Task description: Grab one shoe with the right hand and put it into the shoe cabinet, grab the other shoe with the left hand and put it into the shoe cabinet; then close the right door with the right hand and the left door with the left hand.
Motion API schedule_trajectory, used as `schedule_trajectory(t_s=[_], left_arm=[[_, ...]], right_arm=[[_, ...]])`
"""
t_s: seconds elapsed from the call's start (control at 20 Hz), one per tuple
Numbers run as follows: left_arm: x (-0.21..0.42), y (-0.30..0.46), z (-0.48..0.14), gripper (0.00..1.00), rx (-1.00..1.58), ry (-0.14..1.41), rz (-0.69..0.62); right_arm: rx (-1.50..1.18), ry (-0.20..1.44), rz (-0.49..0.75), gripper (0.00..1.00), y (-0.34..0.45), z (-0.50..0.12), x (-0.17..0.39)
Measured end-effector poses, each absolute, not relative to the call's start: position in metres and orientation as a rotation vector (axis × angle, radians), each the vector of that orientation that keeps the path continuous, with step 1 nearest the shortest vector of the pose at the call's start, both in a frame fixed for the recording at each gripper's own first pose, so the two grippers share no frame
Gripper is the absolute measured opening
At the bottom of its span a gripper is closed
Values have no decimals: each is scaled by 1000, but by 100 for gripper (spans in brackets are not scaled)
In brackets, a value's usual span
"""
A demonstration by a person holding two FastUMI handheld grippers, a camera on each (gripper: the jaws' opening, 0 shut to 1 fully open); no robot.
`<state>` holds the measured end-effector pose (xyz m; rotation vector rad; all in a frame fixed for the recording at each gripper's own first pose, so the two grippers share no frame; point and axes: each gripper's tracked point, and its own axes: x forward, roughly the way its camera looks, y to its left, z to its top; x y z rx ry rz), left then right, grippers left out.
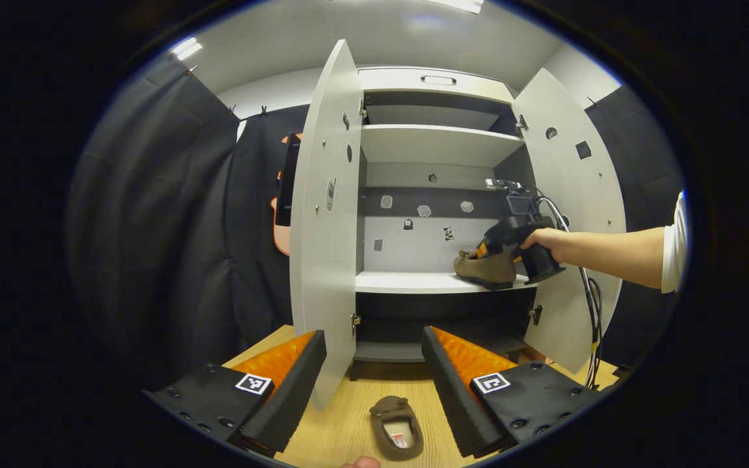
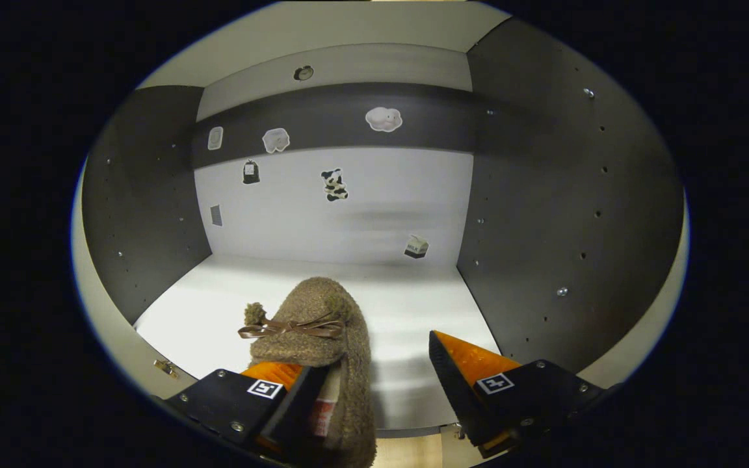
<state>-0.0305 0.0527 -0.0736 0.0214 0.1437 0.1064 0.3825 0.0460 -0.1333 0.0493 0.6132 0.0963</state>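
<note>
The shoe cabinet [image 1: 436, 162] stands with both doors swung wide, the left door [image 1: 326, 214] and the right door [image 1: 573, 214] flanking its white shelves. On the middle shelf [image 1: 413, 281] sits one brown shoe [image 1: 484, 266], toward the right side, with the right gripper [image 1: 511, 237] and the hand [image 1: 547, 239] holding it just beside the heel. In the right gripper view this shoe [image 2: 322, 351] lies on the shelf [image 2: 205, 318] between the spread fingers, its left side against the left finger [image 2: 283, 396] and well apart from the right one, so the claw is open. Free shelf remains to the shoe's left and behind it, up to the back panel with its small stickers [image 2: 334, 184].

The other shoe [image 1: 397, 429] rests on the wooden floor [image 1: 348, 422] before the cabinet, between the open fingers of the left gripper [image 1: 374, 383], touched by neither. Black cloth hangs at both sides.
</note>
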Motion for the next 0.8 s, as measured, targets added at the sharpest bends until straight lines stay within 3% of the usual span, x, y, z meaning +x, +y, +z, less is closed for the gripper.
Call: schedule_trajectory(t_s=[0.35, 0.4, 0.55, 0.8], left_arm=[[-33, 58, -72, 99, 23, 133, 113], [-32, 58, -75, 94, 21, 137, 108], [-30, 48, -75, 97, 7, 150, 80], [-37, 40, -81, 99, 27, 156, 75]], right_arm=[[39, 560, 135, 93, 48, -108, 349], [36, 556, 130, 92, 47, -109, 354], [79, 585, 105, 92, 51, -122, 378], [36, 539, 124, 93, 43, -110, 343]])
